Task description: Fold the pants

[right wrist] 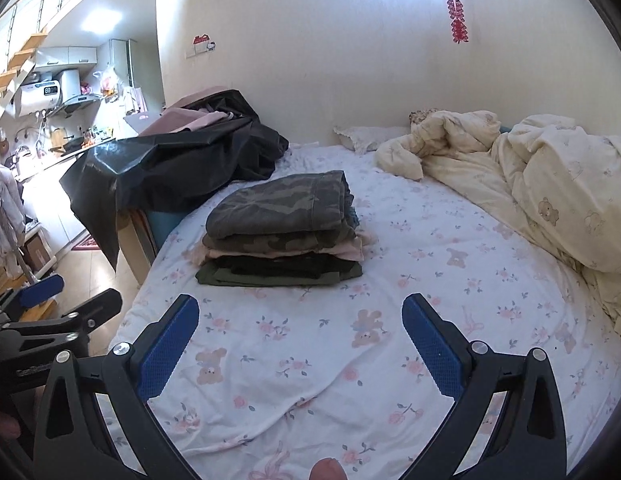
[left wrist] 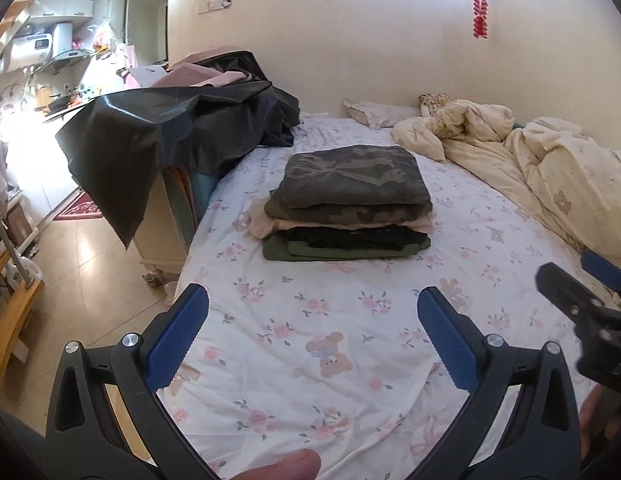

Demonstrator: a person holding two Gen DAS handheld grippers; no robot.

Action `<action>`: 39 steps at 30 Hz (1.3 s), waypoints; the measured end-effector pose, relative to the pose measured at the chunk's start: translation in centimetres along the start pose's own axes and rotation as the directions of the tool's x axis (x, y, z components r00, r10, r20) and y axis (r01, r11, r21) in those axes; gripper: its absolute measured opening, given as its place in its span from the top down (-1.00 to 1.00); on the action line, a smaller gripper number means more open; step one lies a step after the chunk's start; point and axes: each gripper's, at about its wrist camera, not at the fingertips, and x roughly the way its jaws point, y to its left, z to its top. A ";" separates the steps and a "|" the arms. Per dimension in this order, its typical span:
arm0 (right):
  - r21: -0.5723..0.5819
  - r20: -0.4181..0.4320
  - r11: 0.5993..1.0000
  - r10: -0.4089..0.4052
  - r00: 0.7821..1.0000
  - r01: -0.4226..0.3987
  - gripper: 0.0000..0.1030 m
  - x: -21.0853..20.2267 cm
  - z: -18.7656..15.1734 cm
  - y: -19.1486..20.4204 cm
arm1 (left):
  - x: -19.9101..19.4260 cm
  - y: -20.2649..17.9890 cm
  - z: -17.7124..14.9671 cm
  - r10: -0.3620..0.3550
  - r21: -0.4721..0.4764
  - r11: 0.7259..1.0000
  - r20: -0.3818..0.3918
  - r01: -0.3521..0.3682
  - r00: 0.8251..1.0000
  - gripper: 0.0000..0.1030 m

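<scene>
A stack of folded pants [left wrist: 348, 204] lies on the floral bedsheet [left wrist: 310, 340], with camouflage pants on top, then a pink pair, a black pair and an olive pair. The stack also shows in the right wrist view [right wrist: 282, 228]. My left gripper [left wrist: 312, 320] is open and empty, held above the sheet short of the stack. My right gripper [right wrist: 300, 328] is open and empty, also above the sheet near the stack. The right gripper shows at the right edge of the left view [left wrist: 582, 304]; the left one at the left edge of the right view [right wrist: 50, 304].
A crumpled cream duvet [left wrist: 530, 160] fills the bed's right side, with a pillow [left wrist: 374, 114] by the wall. A black plastic sheet [left wrist: 158, 136] covers a pile at the bed's left edge. Beyond is tiled floor [left wrist: 82, 260] and a kitchen area.
</scene>
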 end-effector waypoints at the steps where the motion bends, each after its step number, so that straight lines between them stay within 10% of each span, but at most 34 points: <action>1: 0.002 0.000 1.000 -0.005 1.000 0.005 -1.00 0.1 -0.1 0.0 | 0.0 -0.1 0.0 -0.002 0.001 1.000 0.001 0.002 1.000 -1.00; 39: 0.032 -0.037 0.999 -0.020 0.999 0.021 -1.00 1.0 -0.9 -0.6 | -0.1 0.2 0.1 -0.001 0.006 1.000 -0.003 0.001 1.000 -1.00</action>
